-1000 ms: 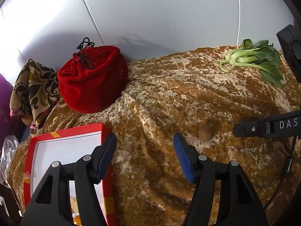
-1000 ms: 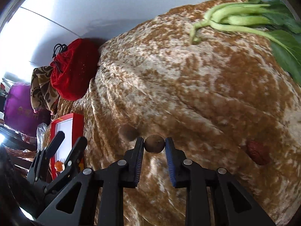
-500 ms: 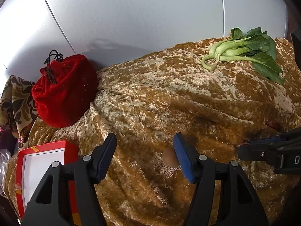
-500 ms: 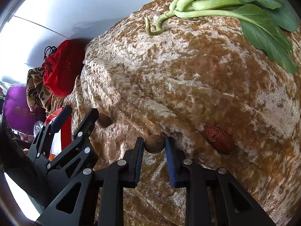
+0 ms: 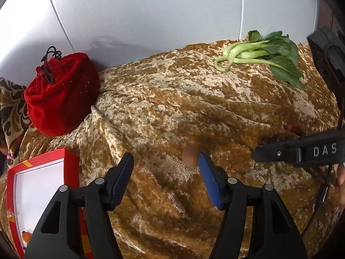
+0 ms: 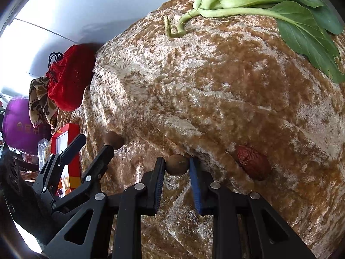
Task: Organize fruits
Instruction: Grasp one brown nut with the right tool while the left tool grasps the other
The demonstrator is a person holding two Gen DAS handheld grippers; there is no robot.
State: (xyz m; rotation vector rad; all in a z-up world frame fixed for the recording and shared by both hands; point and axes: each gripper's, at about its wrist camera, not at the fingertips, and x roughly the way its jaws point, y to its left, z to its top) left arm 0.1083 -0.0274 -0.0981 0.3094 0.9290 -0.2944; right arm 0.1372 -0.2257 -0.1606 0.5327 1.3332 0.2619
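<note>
My right gripper (image 6: 175,166) is shut on a small round brown fruit (image 6: 176,165), low over the golden velvet cloth (image 6: 215,86). A second brown fruit (image 6: 113,140) lies on the cloth to the left, right at one fingertip of my left gripper (image 6: 94,143). In the left wrist view that fruit (image 5: 189,155) is blurred, just inside the blue right finger (image 5: 208,179); my left gripper (image 5: 166,168) is open and nothing is pressed between its pads. A wrinkled red date (image 6: 253,165) lies right of the held fruit. My right gripper (image 5: 297,151) enters from the right.
A bunch of green bok choy (image 5: 258,54) lies at the far right of the cloth. A red velvet drawstring pouch (image 5: 60,92) sits far left against the white wall. A red box with white inside (image 5: 36,190) is at the near left, patterned fabric (image 5: 10,108) and a purple bag (image 6: 17,125) beyond.
The left gripper has come down and across to the loose brown fruit, which now sits beside its right finger. The right gripper drifted toward the date, still holding its fruit.
</note>
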